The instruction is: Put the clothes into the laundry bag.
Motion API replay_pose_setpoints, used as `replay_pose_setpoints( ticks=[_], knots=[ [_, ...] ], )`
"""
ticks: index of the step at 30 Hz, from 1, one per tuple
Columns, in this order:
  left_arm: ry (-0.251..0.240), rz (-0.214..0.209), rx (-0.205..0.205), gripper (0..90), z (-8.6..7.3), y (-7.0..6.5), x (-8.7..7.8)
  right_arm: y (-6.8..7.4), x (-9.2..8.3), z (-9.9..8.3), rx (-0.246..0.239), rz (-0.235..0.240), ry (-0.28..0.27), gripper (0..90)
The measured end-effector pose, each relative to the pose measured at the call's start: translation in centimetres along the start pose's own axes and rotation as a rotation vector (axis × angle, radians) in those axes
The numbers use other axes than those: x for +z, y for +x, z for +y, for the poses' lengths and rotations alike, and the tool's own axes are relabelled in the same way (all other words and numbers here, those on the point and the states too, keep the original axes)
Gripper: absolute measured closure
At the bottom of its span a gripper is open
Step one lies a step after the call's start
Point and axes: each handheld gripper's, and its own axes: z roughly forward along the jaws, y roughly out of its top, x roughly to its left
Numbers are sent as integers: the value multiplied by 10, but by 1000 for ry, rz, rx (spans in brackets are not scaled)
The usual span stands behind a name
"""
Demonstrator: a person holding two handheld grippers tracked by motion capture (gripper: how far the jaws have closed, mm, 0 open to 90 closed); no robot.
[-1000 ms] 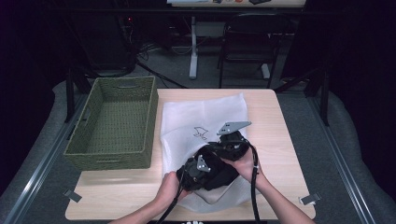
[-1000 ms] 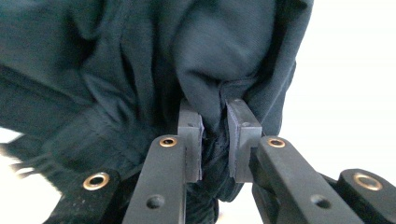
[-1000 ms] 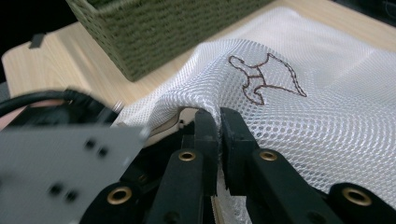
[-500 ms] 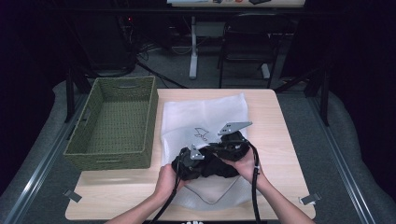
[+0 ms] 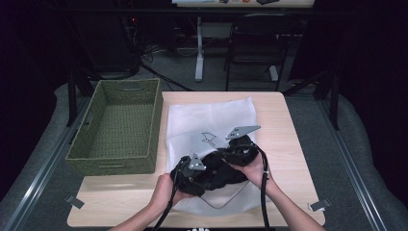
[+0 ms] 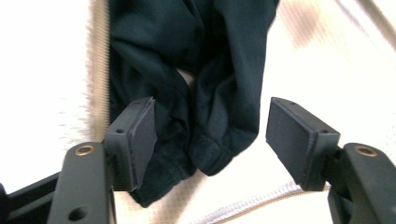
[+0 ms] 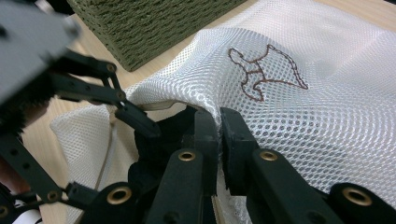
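In the lower middle of the high view, both hands work a dark garment (image 5: pixel 216 173) at the near opening of a white mesh bag (image 5: pixel 211 122) lying flat on the wooden surface (image 5: pixel 284 125). The left claw (image 6: pixel 210 135) has just been opening; its jaws stand apart with a fold of the dark garment between them, touching the left pad but free of the right. The right claw (image 7: pixel 218 135) is clamped on the mesh bag's edge, lifting it. A green woven basket (image 5: pixel 118 127) sits at left.
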Motion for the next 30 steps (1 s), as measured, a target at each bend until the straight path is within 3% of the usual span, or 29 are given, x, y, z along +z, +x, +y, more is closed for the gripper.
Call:
replay_pose_setpoints(
  ticks=[4,7,10,12,14,15,20,21,24,27,30],
  knots=[
    [18,-31,4,312,-2,-6,15,0,0,0,2,0,-1,863],
    [16,-19,20,312,2,-12,21,0,1,0,3,0,1,863],
    [28,13,12,480,6,-12,36,0,3,0,6,3,5,863],
    [39,44,8,664,7,-8,46,1,3,0,6,5,4,864],
    [18,77,0,818,5,-4,49,2,3,1,2,4,3,864],
    [2,94,-11,844,5,-1,50,2,2,2,2,6,-2,864],
    [-66,181,-39,859,10,8,42,4,-4,9,13,24,-47,865],
    [-94,187,-61,860,11,9,40,4,-6,11,21,30,-61,865],
    [-138,226,-67,859,17,10,34,6,-12,15,31,46,-94,865],
    [-130,220,-69,858,15,10,36,7,-14,14,46,50,-94,863],
    [-115,160,-47,816,10,10,41,3,-9,7,75,54,-62,861]
  ],
)
